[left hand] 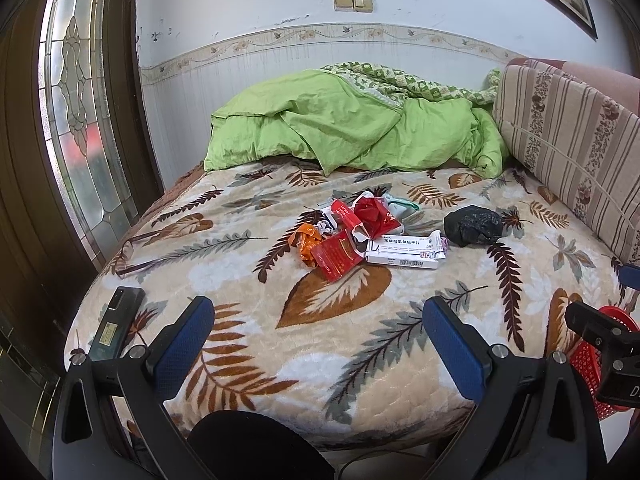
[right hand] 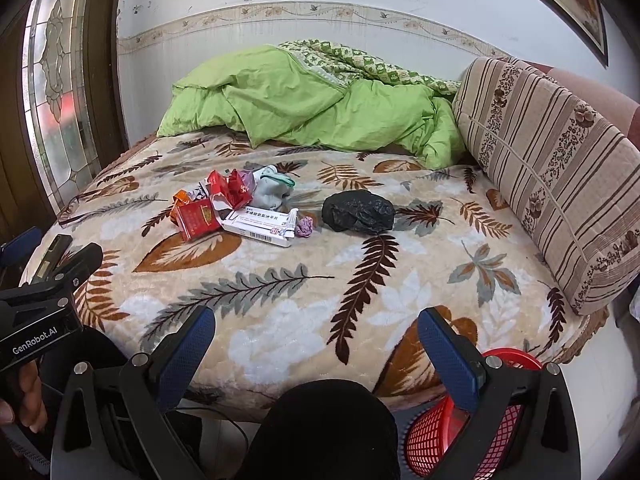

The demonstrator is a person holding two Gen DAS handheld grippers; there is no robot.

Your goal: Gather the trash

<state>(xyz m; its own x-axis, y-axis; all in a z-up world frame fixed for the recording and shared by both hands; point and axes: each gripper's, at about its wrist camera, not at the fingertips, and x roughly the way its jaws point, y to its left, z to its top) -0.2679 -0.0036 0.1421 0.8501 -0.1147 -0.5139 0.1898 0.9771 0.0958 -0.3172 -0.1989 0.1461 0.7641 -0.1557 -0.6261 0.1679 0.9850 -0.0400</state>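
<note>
A heap of trash lies mid-bed: red cartons (left hand: 335, 258) (right hand: 196, 218), an orange wrapper (left hand: 307, 242), a white medicine box (left hand: 404, 253) (right hand: 262, 224) and a crumpled black bag (left hand: 474, 225) (right hand: 359, 211). A red mesh basket (right hand: 460, 428) (left hand: 592, 356) stands on the floor at the bed's near right edge. My left gripper (left hand: 318, 322) is open over the near edge of the bed, well short of the heap. My right gripper (right hand: 316, 330) is open too, nothing between its fingers, with the basket just below its right finger.
A leaf-patterned blanket (left hand: 340, 344) covers the bed. A green duvet (left hand: 344, 124) is bunched at the far end, and a striped cushion (right hand: 552, 168) lines the right side. A dark phone (left hand: 116, 322) rests at the near left corner. A glass-panelled door (left hand: 76, 120) stands left.
</note>
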